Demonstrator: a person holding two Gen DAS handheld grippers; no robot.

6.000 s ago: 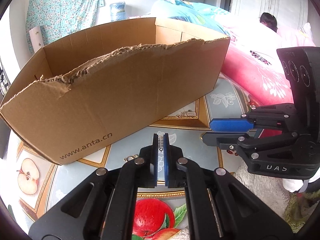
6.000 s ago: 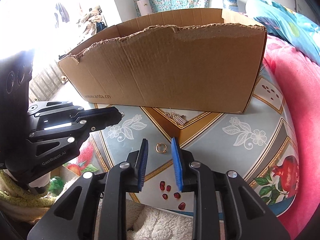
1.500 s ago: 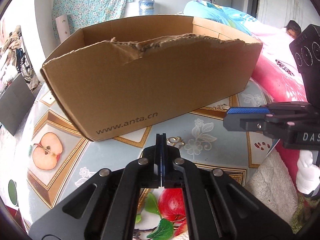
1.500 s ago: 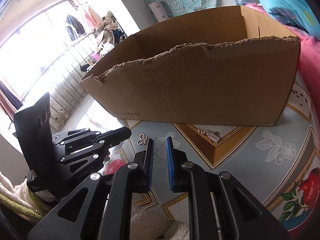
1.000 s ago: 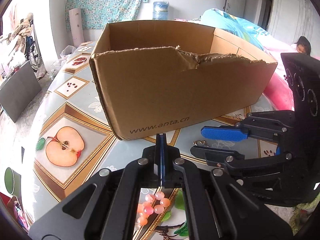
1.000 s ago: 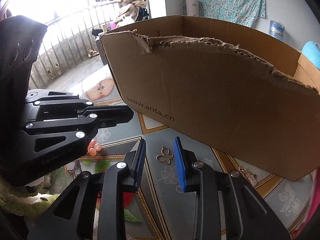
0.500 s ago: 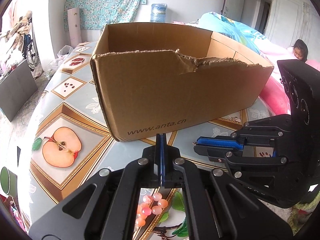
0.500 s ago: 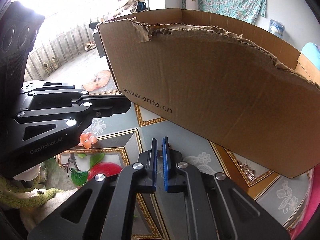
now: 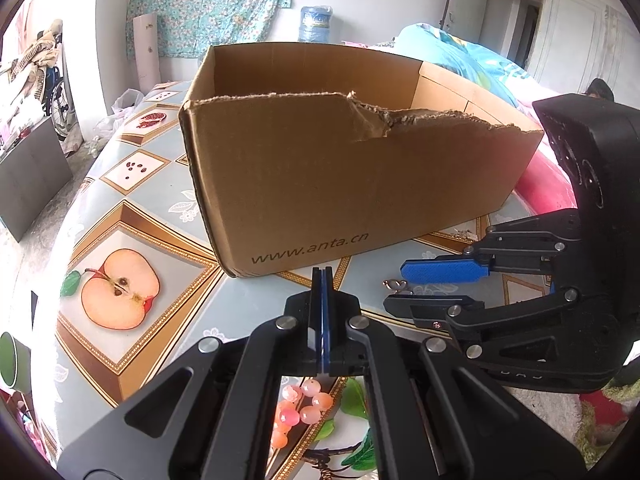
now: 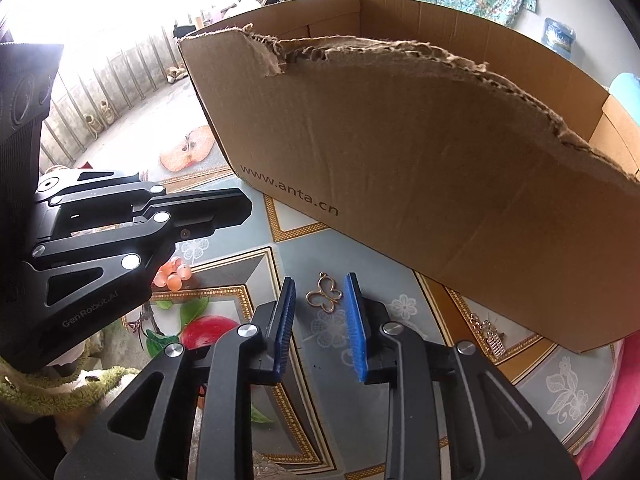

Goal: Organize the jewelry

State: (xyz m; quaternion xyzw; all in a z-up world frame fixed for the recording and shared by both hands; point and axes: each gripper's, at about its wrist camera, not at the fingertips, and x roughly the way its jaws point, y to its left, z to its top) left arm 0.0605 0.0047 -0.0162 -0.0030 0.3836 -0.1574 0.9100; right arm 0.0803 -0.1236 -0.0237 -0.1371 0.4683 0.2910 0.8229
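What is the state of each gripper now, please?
Left gripper: closed, holding nothing.
Right gripper: open, jaws just opened; butterfly pendant lies between them, not gripped.

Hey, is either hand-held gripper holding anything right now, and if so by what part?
Nothing is held. The left hand-held gripper is shut on nothing. The right hand-held gripper has just opened, and the butterfly pendant lies on the table between its jaws, untouched.

Both wrist views close, angled down; share cardboard box, patterned table.
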